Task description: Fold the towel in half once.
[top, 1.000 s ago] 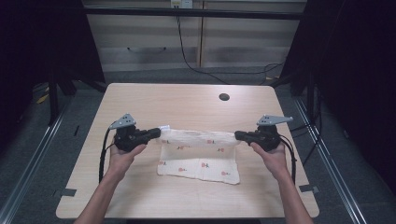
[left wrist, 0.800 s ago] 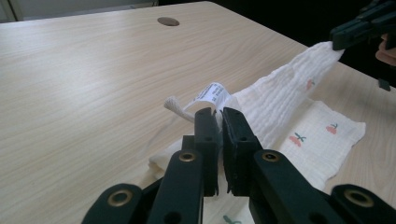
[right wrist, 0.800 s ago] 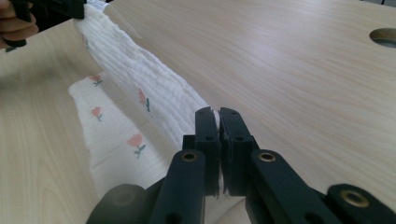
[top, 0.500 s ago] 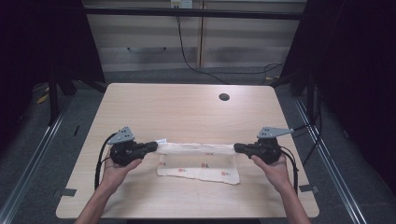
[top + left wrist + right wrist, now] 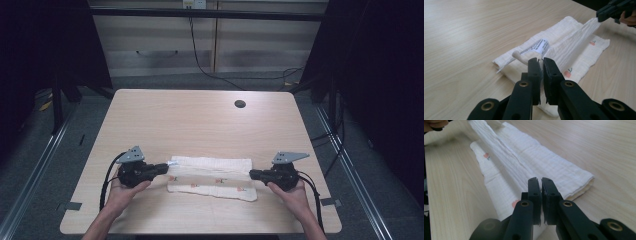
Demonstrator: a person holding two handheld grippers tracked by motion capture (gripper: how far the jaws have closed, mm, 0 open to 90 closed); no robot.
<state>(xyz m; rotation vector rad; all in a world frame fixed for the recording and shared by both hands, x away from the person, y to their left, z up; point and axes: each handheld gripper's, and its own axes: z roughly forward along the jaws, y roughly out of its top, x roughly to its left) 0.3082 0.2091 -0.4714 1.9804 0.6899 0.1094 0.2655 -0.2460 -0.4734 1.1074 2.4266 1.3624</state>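
Left hand-held gripper (image 5: 167, 167) is clamped on the cloth (image 5: 212, 177) at its left end. The cloth lies half-folded on the counter (image 5: 200, 120), near edge. Right hand-held gripper (image 5: 253, 174) clamps the right end. Judged: 1 fold is nearly laid; release remains.

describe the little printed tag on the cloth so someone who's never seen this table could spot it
On the wooden table lies a folded white cloth. At its end by the left claw a small care label sticks up, white with black print, beside a cord loop.

White cloth (image 5: 212, 177) on wooden table (image 5: 200, 120)
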